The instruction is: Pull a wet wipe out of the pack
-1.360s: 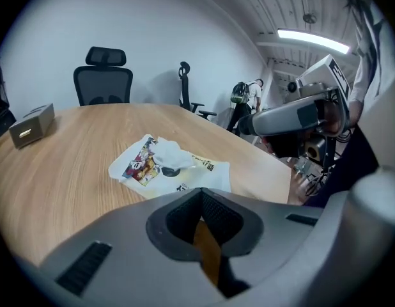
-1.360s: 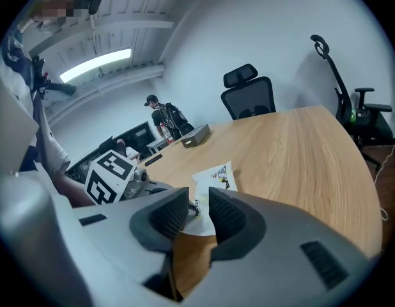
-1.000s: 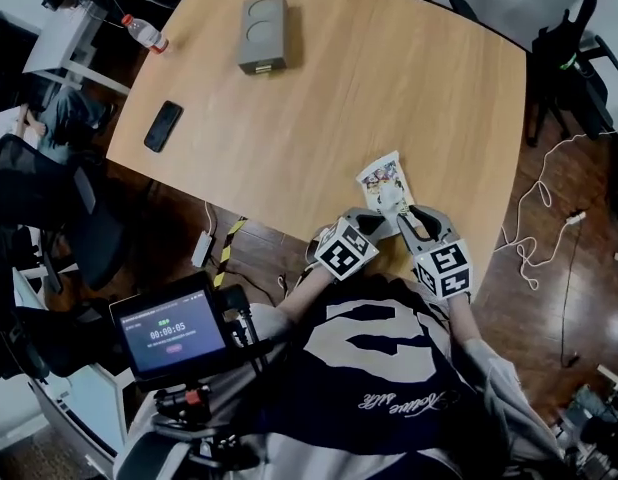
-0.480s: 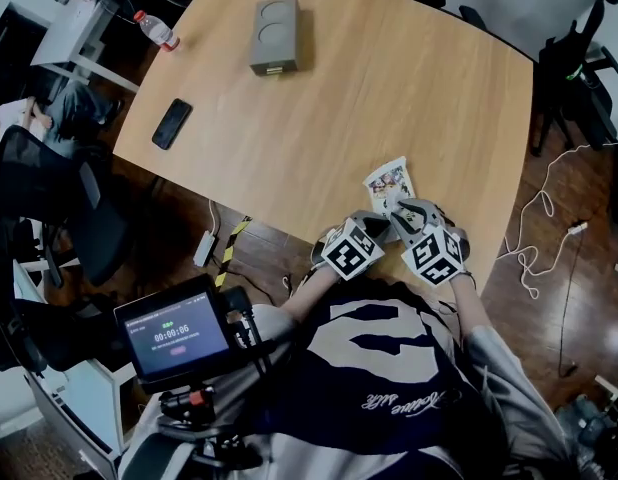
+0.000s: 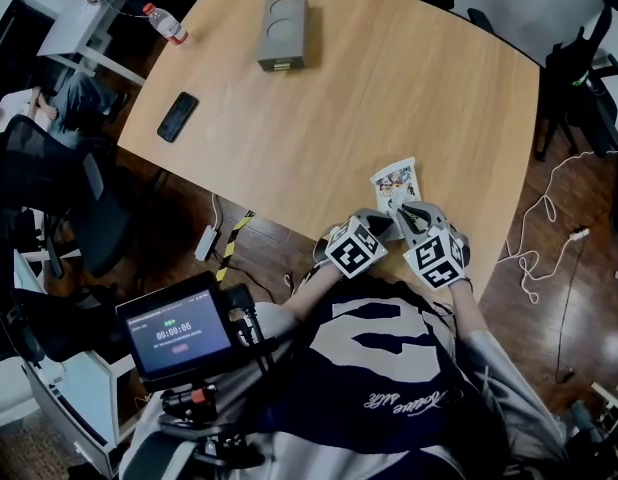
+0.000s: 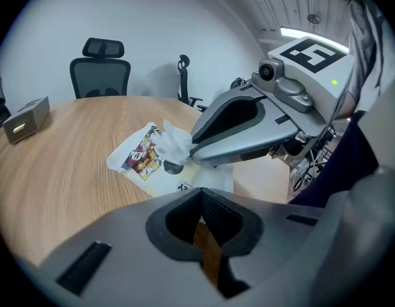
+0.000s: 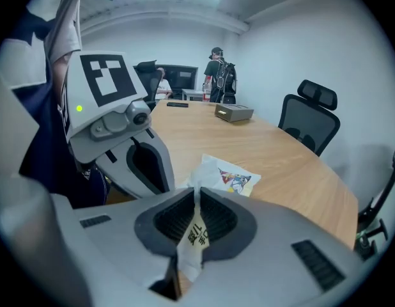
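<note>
The wet wipe pack [image 5: 397, 182] lies flat near the worktop's [image 5: 389, 78] edge, at about 5 o'clock in the head view. A crumpled white wipe [image 6: 175, 142] sticks up from its opening. The right gripper [image 7: 196, 194], whose jaws have just been closing, is clamped on a white printed strip [image 7: 195, 236] that leads to the pack. The left gripper [image 6: 201, 194], at 9 o'clock of it, has its jaws together at the pack's near edge.

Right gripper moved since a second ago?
Yes. Against the wipe pack in the head view, the right gripper has edged closer and rolled; its jaws have just been closing on a printed tab.
</note>
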`<state>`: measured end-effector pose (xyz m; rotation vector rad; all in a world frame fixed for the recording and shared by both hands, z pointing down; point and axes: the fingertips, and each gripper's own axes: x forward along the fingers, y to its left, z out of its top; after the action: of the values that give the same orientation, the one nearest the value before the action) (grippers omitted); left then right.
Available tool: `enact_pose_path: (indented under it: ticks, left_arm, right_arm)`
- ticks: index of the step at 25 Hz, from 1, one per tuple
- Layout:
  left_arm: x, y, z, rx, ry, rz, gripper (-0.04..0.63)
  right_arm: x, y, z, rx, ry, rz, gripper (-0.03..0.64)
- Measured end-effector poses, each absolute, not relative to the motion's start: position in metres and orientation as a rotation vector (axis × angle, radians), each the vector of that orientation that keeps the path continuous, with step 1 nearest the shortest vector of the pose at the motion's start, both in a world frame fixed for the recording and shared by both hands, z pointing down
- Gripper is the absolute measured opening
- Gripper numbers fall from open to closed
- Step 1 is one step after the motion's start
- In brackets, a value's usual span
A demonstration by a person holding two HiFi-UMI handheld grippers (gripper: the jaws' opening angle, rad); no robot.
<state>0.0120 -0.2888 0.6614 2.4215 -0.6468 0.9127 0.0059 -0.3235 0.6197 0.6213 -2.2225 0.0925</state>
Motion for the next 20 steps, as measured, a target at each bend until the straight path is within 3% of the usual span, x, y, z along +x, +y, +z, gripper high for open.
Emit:
enact_pose_path:
  ticks: [20]
  left_arm:
    - [0.0, -0.3, 0.664, 2.359, -0.73, 0.915, 0.003]
  right_arm:
    - [0.019, -0.321, 0.566, 0.849, -2.442, 0.365, 0.017]
